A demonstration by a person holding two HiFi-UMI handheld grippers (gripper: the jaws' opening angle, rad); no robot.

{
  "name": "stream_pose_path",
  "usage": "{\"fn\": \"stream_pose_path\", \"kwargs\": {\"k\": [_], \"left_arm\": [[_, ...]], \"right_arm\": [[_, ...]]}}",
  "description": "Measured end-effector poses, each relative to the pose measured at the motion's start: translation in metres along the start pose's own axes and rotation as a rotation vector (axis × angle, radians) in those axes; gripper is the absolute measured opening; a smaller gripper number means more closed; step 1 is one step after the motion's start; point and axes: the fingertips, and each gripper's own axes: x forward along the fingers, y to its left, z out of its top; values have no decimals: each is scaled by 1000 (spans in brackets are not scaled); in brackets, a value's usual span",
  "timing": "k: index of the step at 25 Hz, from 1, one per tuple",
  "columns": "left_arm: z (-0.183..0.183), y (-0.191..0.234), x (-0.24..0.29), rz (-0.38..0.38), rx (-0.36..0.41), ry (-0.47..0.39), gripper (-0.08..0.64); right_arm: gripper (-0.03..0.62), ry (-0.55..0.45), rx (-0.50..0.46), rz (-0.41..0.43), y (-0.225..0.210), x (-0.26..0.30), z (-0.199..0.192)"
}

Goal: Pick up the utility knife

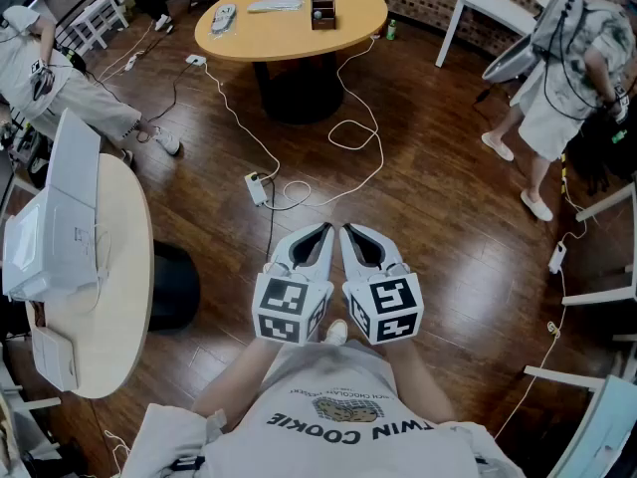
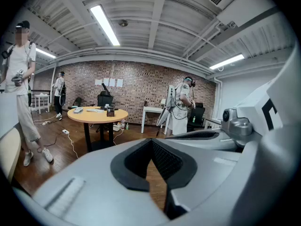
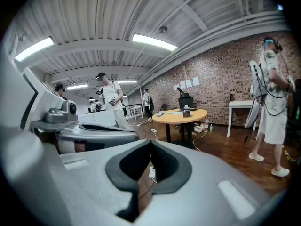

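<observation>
Head view, nearest first: the left gripper (image 1: 320, 233) and the right gripper (image 1: 350, 234) sit side by side just in front of the person's chest, marker cubes almost touching and noses tipped a little down toward the wooden floor (image 1: 438, 227). In each gripper's own view the jaws are pressed together with nothing between them; only floorboards show through the dark hollow behind the pads. Held this close together and this low, over bare floor, they look like a ready pose, not a reach, so I judge the pick not yet begun.

Just beyond the jaws a power strip (image 1: 256, 188) lies on the floor, its white cable (image 1: 353, 132) looping away toward the far table. At the left edge stands a cream table (image 1: 114, 297) with a white box (image 1: 50, 237) on it, near but off to the side.

Well apart, across the room, is the orange table (image 1: 289, 30), carrying a small box (image 1: 322, 12) and some flat things too small to name. The utility knife cannot be made out in any view; that tabletop seems the likeliest place for it, which would explain the grippers waiting shut until the person walks over. A person (image 1: 557, 98) stands to the right, clear of that path
</observation>
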Motion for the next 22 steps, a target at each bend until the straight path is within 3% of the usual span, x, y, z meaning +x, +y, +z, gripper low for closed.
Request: {"fn": "stream_pose_path", "kwargs": {"k": [22], "left_arm": [[50,168,140,-70,-42,24,6]], "right_arm": [[2,61,-12,-51,-51,210,66]]}}
